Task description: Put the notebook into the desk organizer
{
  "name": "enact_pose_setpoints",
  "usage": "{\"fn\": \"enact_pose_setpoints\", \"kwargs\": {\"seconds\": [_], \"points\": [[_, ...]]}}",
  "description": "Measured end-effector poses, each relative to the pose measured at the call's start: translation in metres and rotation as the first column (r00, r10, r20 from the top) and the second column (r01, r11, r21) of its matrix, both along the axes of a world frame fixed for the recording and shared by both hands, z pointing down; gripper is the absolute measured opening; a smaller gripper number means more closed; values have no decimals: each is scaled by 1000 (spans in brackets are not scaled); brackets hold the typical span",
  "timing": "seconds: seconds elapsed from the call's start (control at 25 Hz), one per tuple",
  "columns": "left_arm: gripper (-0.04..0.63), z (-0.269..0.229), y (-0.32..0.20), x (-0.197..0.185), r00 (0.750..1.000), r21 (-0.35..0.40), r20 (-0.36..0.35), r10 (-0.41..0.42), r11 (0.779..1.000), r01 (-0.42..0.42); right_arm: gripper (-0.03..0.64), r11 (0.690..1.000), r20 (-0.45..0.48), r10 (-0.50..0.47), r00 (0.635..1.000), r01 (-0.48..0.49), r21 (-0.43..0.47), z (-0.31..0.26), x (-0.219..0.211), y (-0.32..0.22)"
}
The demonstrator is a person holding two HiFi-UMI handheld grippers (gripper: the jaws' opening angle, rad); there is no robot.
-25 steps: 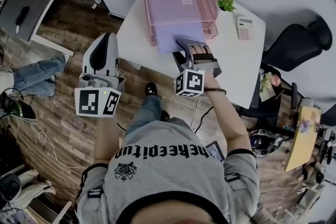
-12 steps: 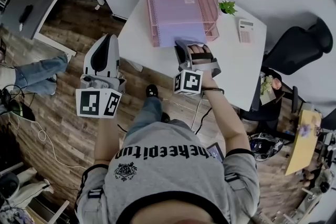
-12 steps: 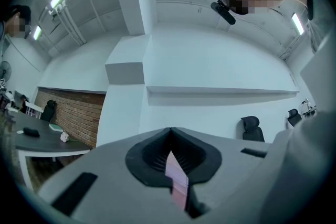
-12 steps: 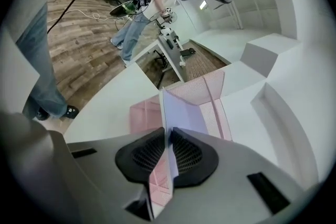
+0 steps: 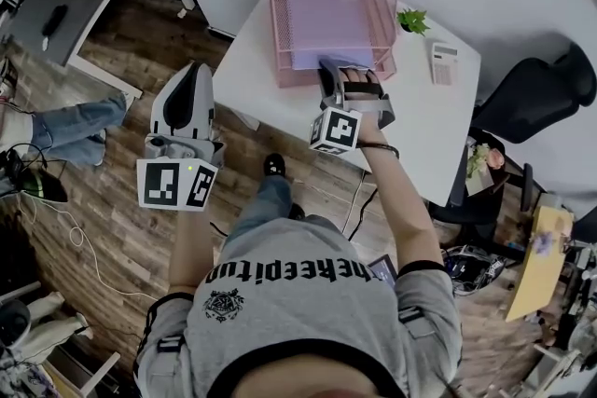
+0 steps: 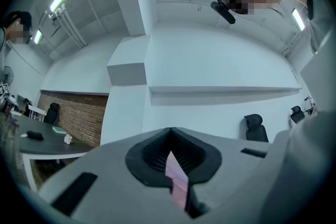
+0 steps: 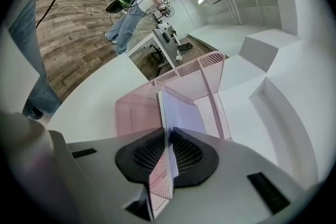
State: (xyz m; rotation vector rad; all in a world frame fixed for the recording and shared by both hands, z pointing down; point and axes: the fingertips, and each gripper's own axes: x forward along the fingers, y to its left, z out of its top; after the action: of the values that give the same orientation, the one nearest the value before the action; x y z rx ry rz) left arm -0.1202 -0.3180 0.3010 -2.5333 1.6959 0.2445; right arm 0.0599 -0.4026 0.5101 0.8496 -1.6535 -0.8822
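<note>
Lilac, thin and rectangular: the soft-covered notebook (image 5: pixel 331 23), lying flat inside the pink mesh desk organizer (image 5: pixel 280 14), near edge at the tray's open front. Pinched at that near edge by the right gripper (image 5: pixel 328 70), jaws just brought in from wide apart and now clamped on the notebook, one pad on each face. Seen along those jaws, running straight ahead from the pads into the tray, between the two mesh side walls.

Organizer directly ahead of the right gripper, standing on the white tabletop (image 5: pixel 252 61), open front toward the gripper. Ahead and to the right of that gripper, just beside the tray's wall, a small green potted plant (image 5: pixel 411 19). Further to its right, a white pocket calculator (image 5: pixel 443 62), well apart from the tray.

Off to the left of the right gripper, the left gripper (image 5: pixel 191 79), closed with jaws together, held clear of the tabletop above the brown wooden floor (image 5: pixel 103 200). Past the tabletop's edge on the right gripper's right, a black office chair (image 5: pixel 541 89).
</note>
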Motion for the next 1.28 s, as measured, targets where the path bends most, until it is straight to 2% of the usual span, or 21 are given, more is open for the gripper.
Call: {"fn": "enact_pose_setpoints", "kwargs": {"seconds": [0.24,0.4,0.56,0.76,0.92,1.12,1.28], "points": [[3,1,-2,0,1000,-3,1,8,1000,-8,46,1000,32,16,999,-15,-28,2,-1,1],[5,0,-3,6,1000,-3,1,28,1000,-28,52,993,137,56,989,-40,-111,4,-2,8],[4,-1,-1,15,999,-1,-2,52,999,-52,67,980,261,114,959,-65,-188,0,0,17],[4,0,6,27,997,2,0,80,997,-80,77,969,339,149,929,-70,-235,-4,3,33],[3,-1,15,31,996,4,1,89,996,-89,77,967,357,171,918,-87,-239,-3,4,39],[3,-1,24,29,997,5,10,83,997,-83,81,970,336,205,919,-144,-196,-4,4,24],[4,-3,30,21,998,6,11,65,998,-65,81,961,321,239,917,-175,-217,0,1,8]]}}
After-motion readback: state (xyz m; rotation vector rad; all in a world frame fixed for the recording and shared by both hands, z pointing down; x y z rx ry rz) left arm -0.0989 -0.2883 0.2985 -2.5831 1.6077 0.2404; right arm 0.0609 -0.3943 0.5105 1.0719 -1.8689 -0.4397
